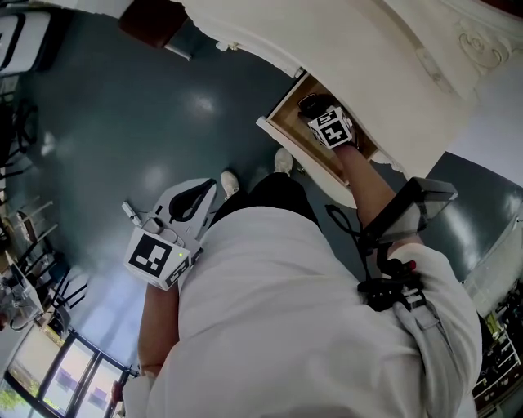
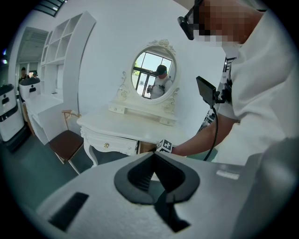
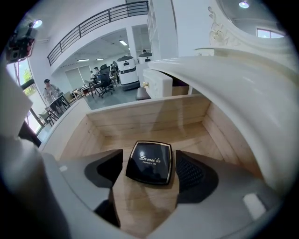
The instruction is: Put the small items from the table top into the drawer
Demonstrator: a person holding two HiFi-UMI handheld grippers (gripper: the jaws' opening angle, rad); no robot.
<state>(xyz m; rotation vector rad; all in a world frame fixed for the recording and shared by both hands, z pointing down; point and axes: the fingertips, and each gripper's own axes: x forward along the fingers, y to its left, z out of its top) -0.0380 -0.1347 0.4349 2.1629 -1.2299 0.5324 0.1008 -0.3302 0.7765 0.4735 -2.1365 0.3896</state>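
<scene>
A black square compact [image 3: 149,162] with gold lettering lies flat on the floor of the open wooden drawer [image 3: 149,112]. My right gripper [image 3: 149,154] is inside the drawer, open, with one jaw on each side of the compact and a thin strip of wood showing at the right pad. In the head view the right gripper [image 1: 310,104] reaches into the drawer [image 1: 288,110] under the white dressing table [image 1: 368,57]. My left gripper [image 1: 208,189] hangs over the floor, well away from the table. The left gripper [image 2: 154,156] is shut, with nothing in it.
The dressing table [image 2: 126,126] carries an oval mirror [image 2: 154,74]. A brown-seated chair [image 2: 65,142] stands left of it, also seen as the chair [image 1: 151,20]. The floor is dark teal. The person's feet are just in front of the drawer front [image 1: 298,151].
</scene>
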